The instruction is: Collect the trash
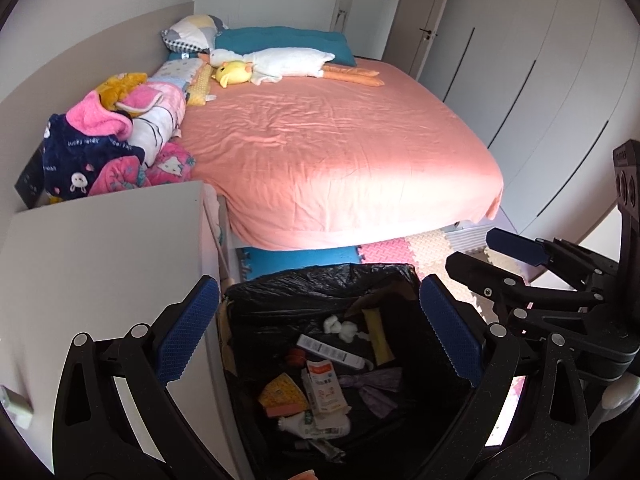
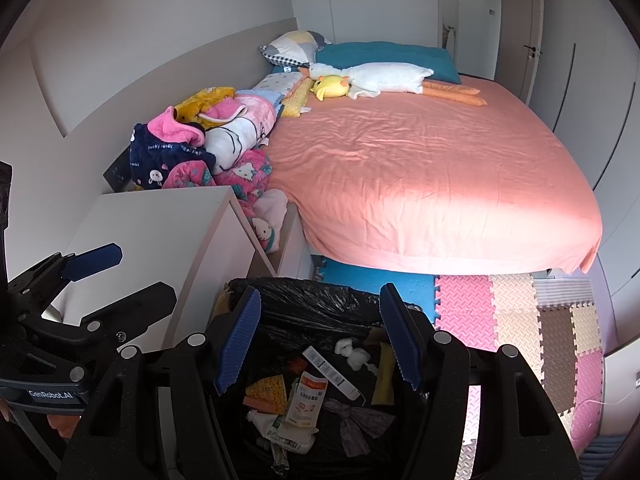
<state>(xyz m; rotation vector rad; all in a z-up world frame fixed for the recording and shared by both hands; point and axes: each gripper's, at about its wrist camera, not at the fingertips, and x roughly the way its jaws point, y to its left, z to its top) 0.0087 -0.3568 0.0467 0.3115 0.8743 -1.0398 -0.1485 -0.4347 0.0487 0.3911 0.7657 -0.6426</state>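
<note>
Hovering side by side over the black-lined trash bin (image 1: 320, 280), near the bed (image 1: 340, 140). Left gripper (image 1: 316, 328) fingers spreading wide, pinching nothing. Right gripper (image 2: 320, 332) likewise gaping, empty.

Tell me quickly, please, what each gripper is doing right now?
Left gripper: open, holding nothing, above the trash bin.
Right gripper: open, holding nothing.

You are looking at two hand-held grippers, the left (image 1: 320, 334) and the right (image 2: 318, 334), one black-lined trash bin (image 1: 320, 280), one bed (image 1: 340, 140), two plush toys, a white goose (image 1: 280, 62) and a yellow one (image 1: 232, 72), and two pillows (image 1: 192, 34).
</note>
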